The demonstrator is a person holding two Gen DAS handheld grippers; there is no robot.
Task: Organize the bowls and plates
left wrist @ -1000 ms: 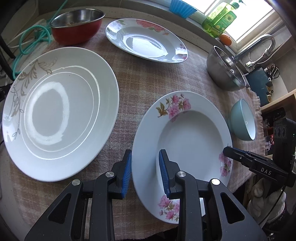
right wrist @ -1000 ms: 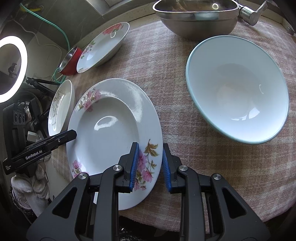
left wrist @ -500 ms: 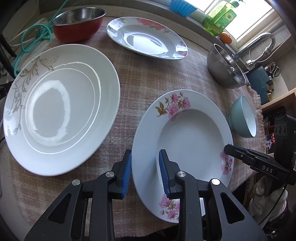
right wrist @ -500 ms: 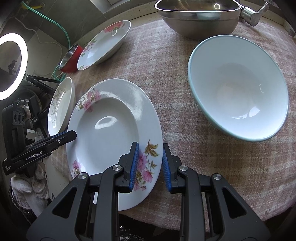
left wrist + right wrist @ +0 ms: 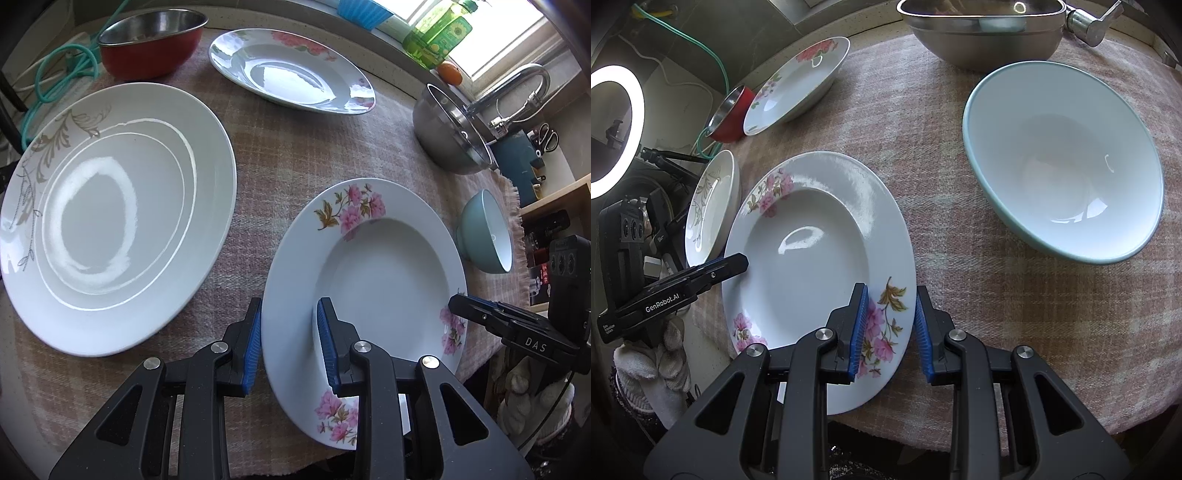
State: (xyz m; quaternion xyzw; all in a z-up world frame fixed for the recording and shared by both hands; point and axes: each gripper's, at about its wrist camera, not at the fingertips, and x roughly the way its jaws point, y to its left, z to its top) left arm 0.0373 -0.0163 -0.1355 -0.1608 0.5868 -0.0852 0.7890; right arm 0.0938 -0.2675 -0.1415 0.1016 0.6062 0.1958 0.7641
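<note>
A deep floral plate (image 5: 384, 273) (image 5: 809, 258) lies near the table's front edge. My left gripper (image 5: 290, 339) straddles its left rim, one pad outside and one inside, jaws apart. My right gripper (image 5: 891, 328) straddles its right rim the same way, not clamped. A large white plate with a leaf pattern (image 5: 107, 206) (image 5: 711, 206) lies to the left. A second floral plate (image 5: 291, 70) (image 5: 798, 85) and a red bowl (image 5: 151, 40) (image 5: 729, 112) sit at the back. A pale blue bowl (image 5: 1063, 162) (image 5: 487, 232) is on the right.
A steel mixing bowl (image 5: 450, 136) (image 5: 982, 33) stands by the tap (image 5: 517, 92) at the back right. A green hose (image 5: 59, 85) lies at the back left. A ring light (image 5: 613, 129) stands beyond the table's left edge. The checked cloth (image 5: 979, 266) covers the table.
Both grippers stay around the floral plate's rims with the same gap. The views have shifted slightly; the plate seems a little higher, though I cannot tell if it has left the cloth.
</note>
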